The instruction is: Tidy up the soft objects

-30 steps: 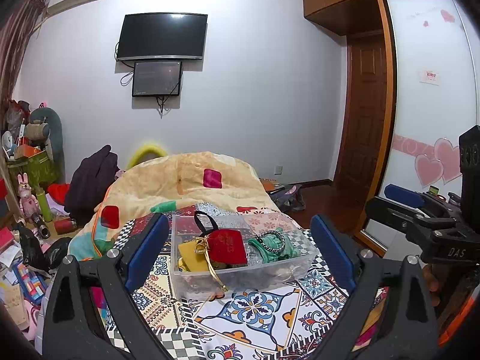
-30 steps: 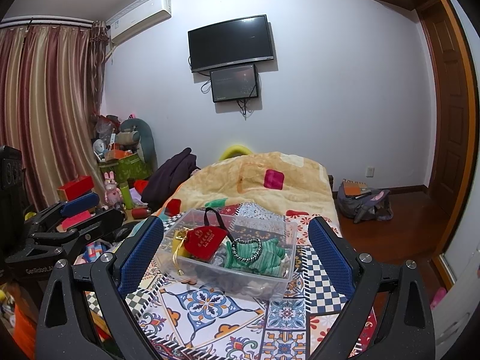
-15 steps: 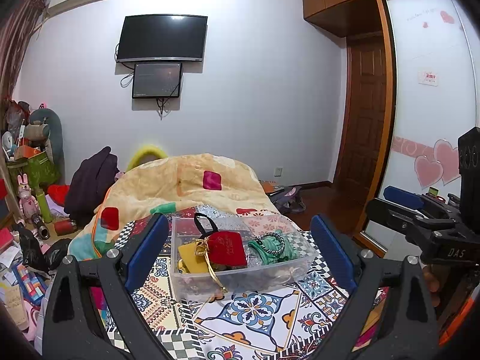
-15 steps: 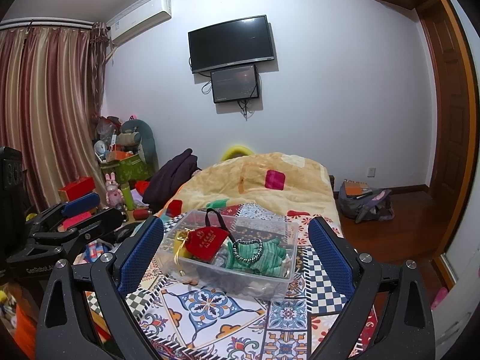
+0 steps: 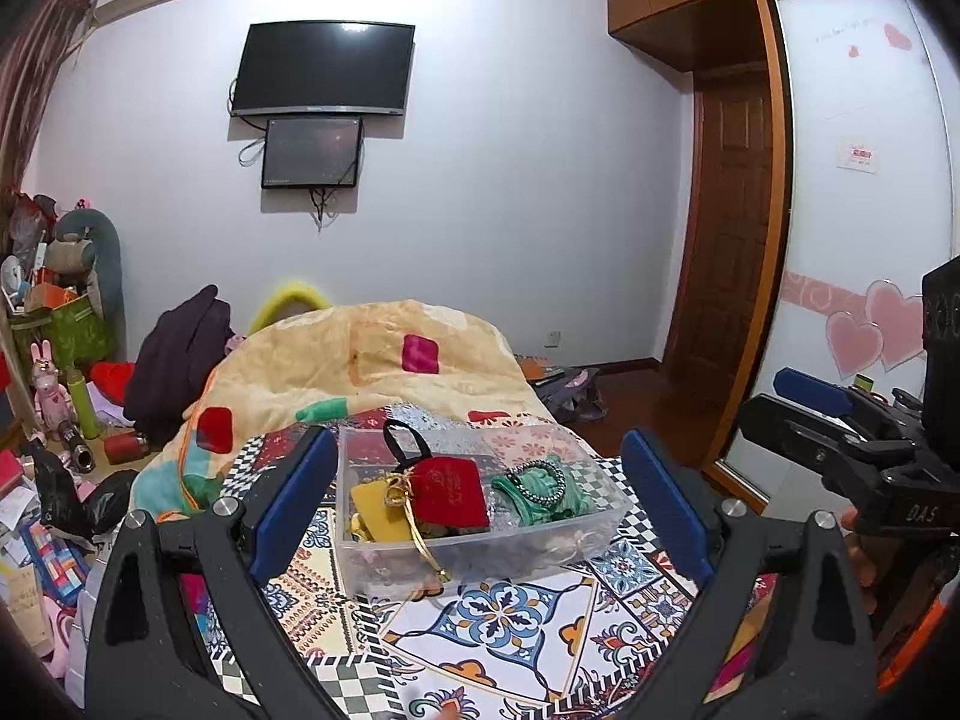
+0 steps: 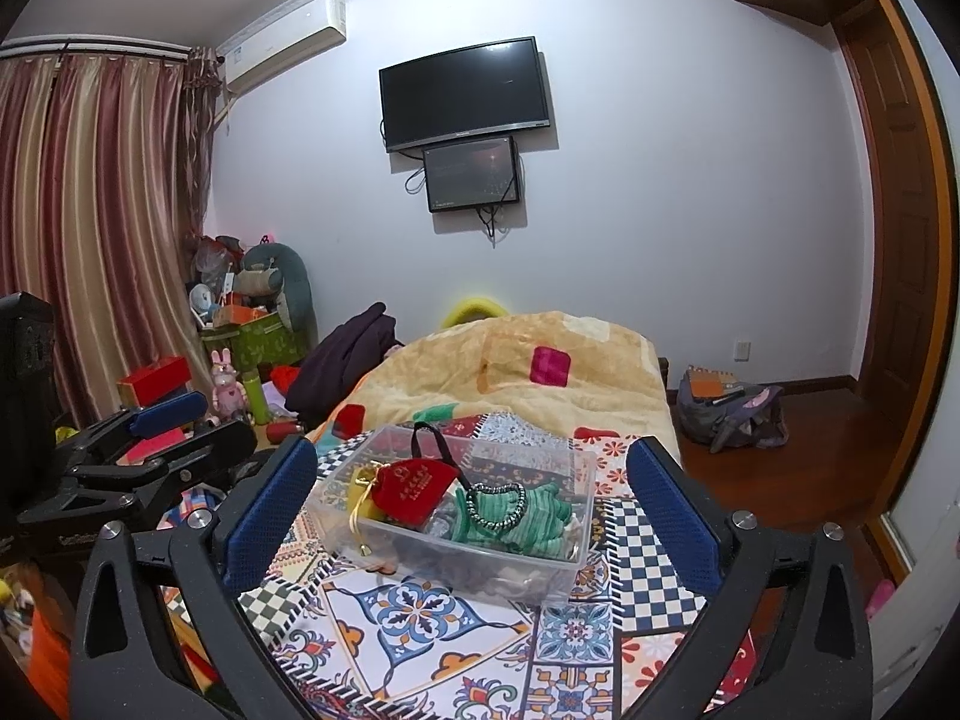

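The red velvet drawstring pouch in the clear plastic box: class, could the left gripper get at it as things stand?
Probably yes. The red velvet drawstring pouch lies on top in the lidless clear plastic box, and the left gripper, wide open, faces it with nothing between.

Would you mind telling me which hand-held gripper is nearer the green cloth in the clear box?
Right. The right hand-held gripper frames the green cloth; the left hand-held gripper centres on the red pouch.
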`<state>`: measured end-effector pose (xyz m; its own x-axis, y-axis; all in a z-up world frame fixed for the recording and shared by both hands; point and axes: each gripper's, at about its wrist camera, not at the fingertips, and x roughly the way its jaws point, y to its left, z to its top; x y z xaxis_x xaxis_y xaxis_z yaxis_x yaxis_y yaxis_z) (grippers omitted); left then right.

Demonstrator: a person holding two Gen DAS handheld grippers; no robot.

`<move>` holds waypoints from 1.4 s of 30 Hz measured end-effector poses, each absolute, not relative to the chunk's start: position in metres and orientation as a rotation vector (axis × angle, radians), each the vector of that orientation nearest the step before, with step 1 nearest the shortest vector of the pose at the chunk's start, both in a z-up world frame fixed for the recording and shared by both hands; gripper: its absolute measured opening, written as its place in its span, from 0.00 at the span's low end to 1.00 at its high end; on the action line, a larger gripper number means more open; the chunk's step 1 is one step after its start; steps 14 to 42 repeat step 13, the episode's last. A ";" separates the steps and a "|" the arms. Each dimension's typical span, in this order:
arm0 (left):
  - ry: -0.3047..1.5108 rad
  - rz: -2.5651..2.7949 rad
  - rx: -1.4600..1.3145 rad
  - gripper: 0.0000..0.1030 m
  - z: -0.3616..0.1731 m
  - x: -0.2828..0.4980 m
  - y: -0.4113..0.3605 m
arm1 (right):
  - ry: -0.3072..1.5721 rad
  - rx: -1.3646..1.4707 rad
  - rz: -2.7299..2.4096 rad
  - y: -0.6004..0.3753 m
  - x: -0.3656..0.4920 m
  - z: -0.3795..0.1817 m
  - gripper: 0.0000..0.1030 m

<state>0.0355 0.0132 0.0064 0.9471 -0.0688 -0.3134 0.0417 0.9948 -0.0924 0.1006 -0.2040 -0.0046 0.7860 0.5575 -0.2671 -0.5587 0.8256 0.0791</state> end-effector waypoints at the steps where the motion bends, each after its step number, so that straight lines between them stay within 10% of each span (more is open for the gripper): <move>1: 0.324 -0.056 -0.086 0.94 0.006 0.036 0.013 | 0.288 -0.006 0.601 -0.203 0.101 -0.005 1.00; 42: 0.318 -0.056 -0.093 0.99 0.007 0.035 0.012 | 0.320 -0.005 0.600 -0.201 0.106 -0.009 1.00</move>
